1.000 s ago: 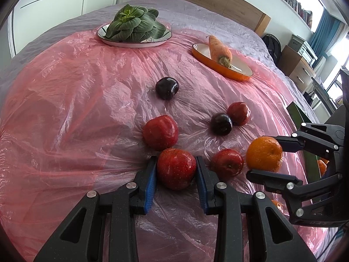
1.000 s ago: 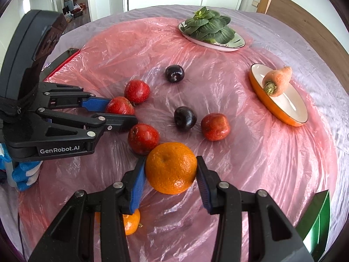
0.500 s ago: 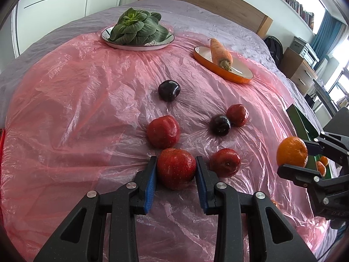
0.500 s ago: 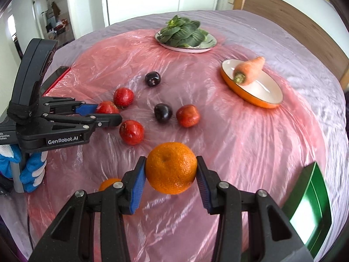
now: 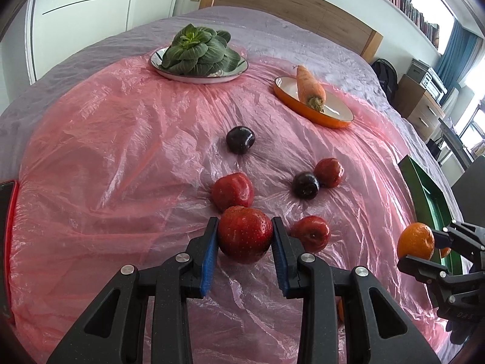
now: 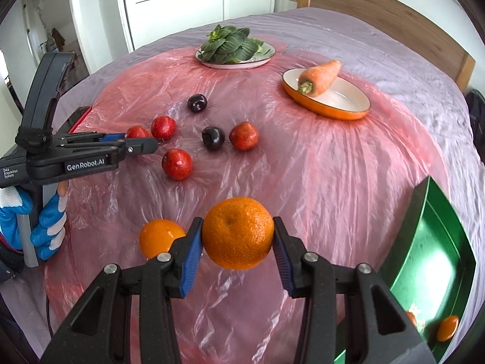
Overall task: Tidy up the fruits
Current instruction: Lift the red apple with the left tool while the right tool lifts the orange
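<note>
My left gripper is shut on a red apple low over the pink plastic sheet. In the right wrist view the same gripper reaches in from the left, the apple showing just beyond its fingers. My right gripper is shut on a large orange held above the sheet, left of the green tray. The left wrist view shows that orange beside the tray's rim. A second orange lies on the sheet. A small orange sits in the tray.
Three loose red apples and two dark plums lie mid-sheet. A plate of greens and an orange dish with a carrot stand at the back. A red tray edge is at the left.
The right gripper carried the orange to the right, up off the sheet and close to the green tray, rolling as it went. The left gripper stayed put with its apple.
</note>
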### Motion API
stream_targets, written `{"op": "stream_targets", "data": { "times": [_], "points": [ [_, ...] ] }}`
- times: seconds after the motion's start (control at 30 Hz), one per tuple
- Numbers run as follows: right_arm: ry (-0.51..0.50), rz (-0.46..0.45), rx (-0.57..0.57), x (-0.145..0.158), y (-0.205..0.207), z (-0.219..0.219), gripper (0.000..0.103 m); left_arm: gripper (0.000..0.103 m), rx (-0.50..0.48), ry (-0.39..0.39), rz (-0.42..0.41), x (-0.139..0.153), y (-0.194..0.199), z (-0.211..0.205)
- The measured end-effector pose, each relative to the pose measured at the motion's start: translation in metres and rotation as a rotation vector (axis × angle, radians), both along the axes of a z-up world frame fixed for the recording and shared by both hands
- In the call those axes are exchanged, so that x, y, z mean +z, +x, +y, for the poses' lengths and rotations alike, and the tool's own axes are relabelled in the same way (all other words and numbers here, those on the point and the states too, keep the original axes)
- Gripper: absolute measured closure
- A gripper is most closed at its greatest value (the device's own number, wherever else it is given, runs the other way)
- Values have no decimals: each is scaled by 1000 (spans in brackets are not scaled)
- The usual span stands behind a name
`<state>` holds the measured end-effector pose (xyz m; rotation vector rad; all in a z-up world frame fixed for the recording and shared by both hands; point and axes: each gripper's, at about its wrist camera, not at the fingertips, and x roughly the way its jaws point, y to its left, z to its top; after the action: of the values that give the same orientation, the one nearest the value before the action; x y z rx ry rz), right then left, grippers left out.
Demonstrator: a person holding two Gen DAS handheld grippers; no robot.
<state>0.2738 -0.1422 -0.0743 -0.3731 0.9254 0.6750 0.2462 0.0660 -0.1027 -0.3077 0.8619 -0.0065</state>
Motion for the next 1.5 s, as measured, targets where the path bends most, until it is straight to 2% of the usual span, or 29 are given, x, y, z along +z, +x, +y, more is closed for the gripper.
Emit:
{"op": "stream_targets", "data": {
  "times": [0.17,0.3,0.57,0.8,1.13,1.3,1.5],
  "points": [
    [24,-1,-22,2,-4,-8,18,74,24,-13,-50,13,-7,1],
    [45,-4,-27,6,-9,-11,18,74,-6,-15,-75,23,-12,-8],
    [73,12,-33,12,-28,-13,18,74,-54,-25,-96,38,-19,-22],
    [84,41,-44,14,-48,-16,18,74,-68,-83,-85,51,-30,-27],
    [106,73,-50,20,-81,-26,18,74,-87,-67,-95,71,-67,-49],
    [124,77,-55,25,-96,-33,18,74,-62,-51,-96,77,-92,-50],
    [149,88,-55,27,-116,-40,18,74,-86,-20,-69,83,-115,-61]
  ]
}}
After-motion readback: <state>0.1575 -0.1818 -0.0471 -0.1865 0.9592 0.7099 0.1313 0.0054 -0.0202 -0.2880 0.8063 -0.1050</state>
